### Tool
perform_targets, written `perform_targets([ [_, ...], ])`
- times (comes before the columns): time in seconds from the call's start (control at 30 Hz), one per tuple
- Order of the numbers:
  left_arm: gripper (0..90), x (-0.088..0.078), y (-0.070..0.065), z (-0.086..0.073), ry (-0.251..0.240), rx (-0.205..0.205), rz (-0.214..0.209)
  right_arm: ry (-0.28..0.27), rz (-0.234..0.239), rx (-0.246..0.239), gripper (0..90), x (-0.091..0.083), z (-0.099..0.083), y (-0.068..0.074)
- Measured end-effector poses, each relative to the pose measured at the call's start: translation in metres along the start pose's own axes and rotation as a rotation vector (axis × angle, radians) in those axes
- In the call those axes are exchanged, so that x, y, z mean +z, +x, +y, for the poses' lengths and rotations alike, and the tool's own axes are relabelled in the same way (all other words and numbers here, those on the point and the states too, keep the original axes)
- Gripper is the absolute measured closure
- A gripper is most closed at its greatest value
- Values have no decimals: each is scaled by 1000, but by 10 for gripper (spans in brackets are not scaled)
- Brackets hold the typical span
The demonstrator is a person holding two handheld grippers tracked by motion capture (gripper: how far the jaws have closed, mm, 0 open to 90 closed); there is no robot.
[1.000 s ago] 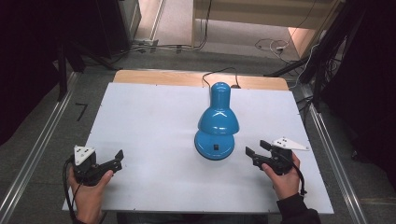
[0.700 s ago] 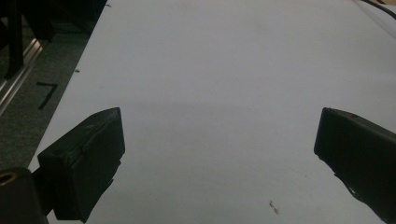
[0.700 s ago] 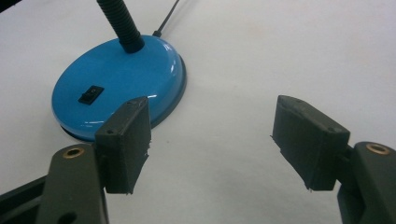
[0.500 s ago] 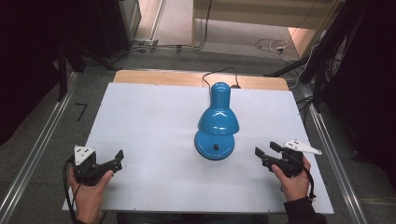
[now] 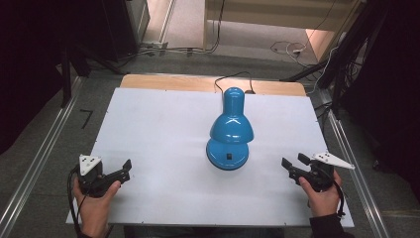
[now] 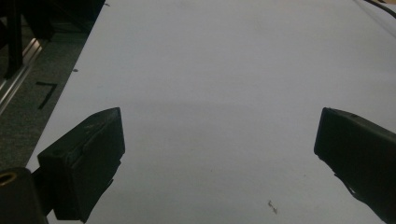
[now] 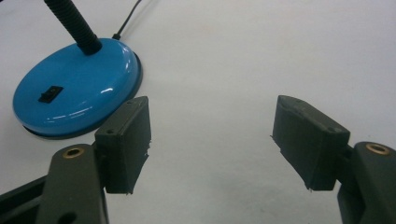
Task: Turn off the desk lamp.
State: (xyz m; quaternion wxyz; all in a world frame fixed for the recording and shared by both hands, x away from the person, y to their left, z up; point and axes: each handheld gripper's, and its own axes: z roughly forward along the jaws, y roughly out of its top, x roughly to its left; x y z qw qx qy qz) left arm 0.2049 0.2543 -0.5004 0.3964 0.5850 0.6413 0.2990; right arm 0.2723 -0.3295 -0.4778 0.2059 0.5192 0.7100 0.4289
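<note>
Two grippers are waiting at the near edge of the white rectangular table [image 5: 163,124], both with jaws spread wide and pinching nothing. The left gripper [image 5: 121,172] is sitting well to the left of the glossy blue desk lamp [image 5: 231,130], with bare table ahead of it. The right gripper [image 5: 293,163] is sitting near the lamp's round base, to its right, and is pointing toward it.

That lamp is standing mid-table, its shade bending forward over the base on a black ribbed neck [image 7: 74,23]. Its black cord [image 5: 233,78] is running off the far edge of the table behind the lamp.

Judging from this, a sideways nudge at the smooth base is likely to slide it, a high push could be tipping the top-heavy lamp, and the cord could be snagging.

No containers are standing anywhere around the lamp.
</note>
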Motion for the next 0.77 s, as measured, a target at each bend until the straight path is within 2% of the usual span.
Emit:
perform_targets([
  [0.53,22,1,0,0,8,2,-4,-23,-76,52,260,-19,-7,-23],
  [0.63,22,2,0,-1,16,6,-5,-19,-112,64,251,-21,-10,-29],
  [0.77,21,10,2,-3,69,13,-9,44,-211,73,239,-12,-13,-39],
])
